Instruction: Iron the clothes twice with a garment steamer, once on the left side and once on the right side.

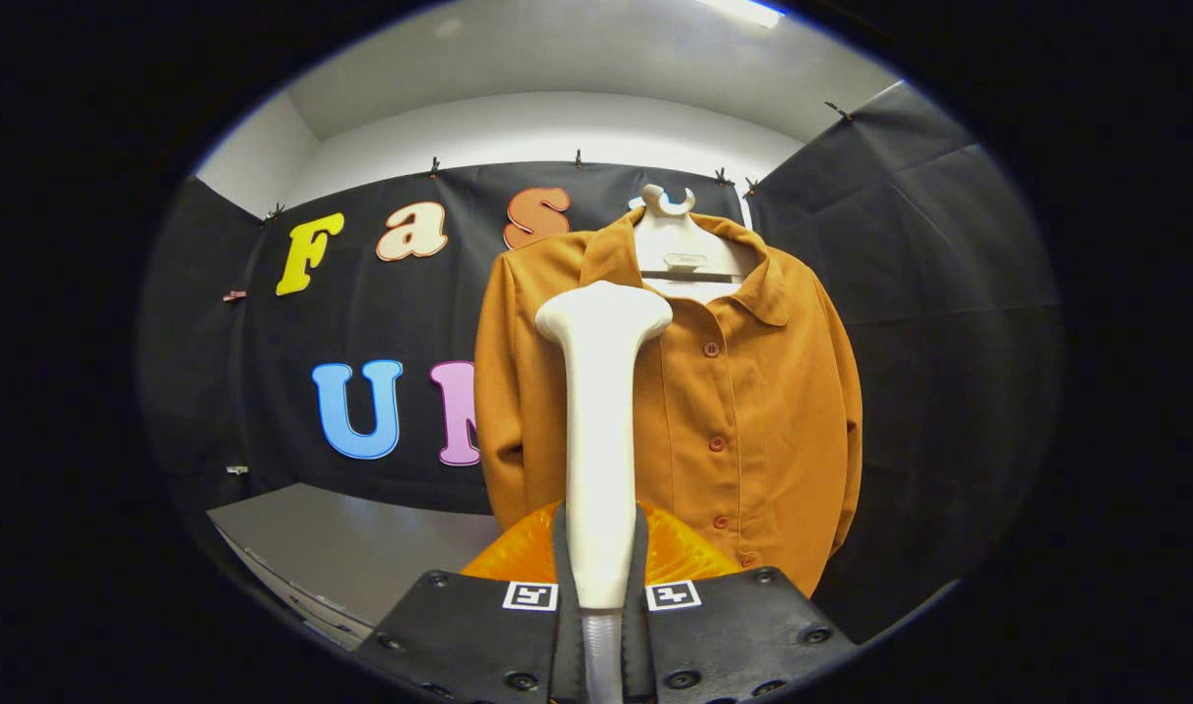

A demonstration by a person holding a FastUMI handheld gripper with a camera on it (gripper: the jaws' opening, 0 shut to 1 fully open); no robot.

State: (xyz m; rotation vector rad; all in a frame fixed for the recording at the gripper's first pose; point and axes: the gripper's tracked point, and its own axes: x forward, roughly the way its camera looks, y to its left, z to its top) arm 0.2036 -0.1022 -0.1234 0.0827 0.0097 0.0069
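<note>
- The gripper (597, 577) is closed on the garment steamer (599, 430): both fingers press the lower part of its white handle, one on each side, and the handle stands upright between them.
- The steamer looks rigid and smooth, a hard plastic wand, so it could slip or twist in the grip. Holding it low on the straight handle, as now, seems the sound place, though the broad head sits far from the fingers and will likely pull as a lever when the wand tips.
- The steamer's head flares wide at the top, in front of the shirt (743, 391), level with its chest on the side away from the button row. Whether the head touches the cloth cannot be told.
- The shirt is soft, light cloth, hanging buttoned from a white hanger (677, 244). It will probably sway and yield under pressure, so gentle strokes down the cloth suit it better than hard pushes.
- To the side of the shirt, lower down, lies a grey table (352, 538).
- Neither side appears ironed yet.
</note>
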